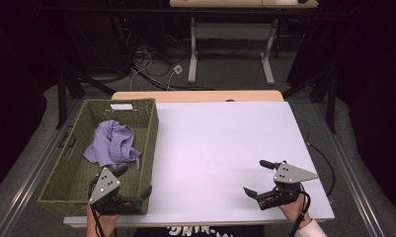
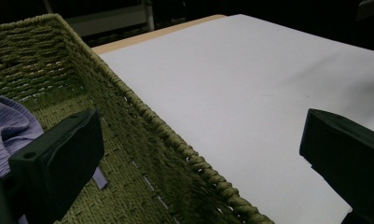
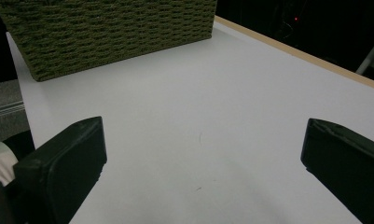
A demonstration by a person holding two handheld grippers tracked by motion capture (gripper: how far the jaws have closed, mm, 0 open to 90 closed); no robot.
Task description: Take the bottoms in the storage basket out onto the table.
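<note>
A green woven basket (image 1: 148, 128) stands on the left part of the white table (image 1: 225, 143), and a crumpled lilac cloth (image 1: 113, 142) lies inside it. My left gripper (image 1: 135, 181) hovers at the basket's near right corner, jaws wide apart astride the basket wall (image 2: 175, 144), one jaw inside and one outside; nothing is held. The cloth (image 2: 7, 128) lies just beyond its inner jaw. My right gripper (image 1: 258, 178) is open near the table's front right, pointing left toward the basket (image 3: 110, 32), with only bare table (image 3: 198, 135) between its jaws.
A wooden strip (image 1: 195, 96) runs along the table's far edge. Beyond it stand a desk frame (image 1: 230, 44) and loose cables (image 1: 156, 69) on the floor. Grey rails (image 1: 32, 168) flank the table on both sides.
</note>
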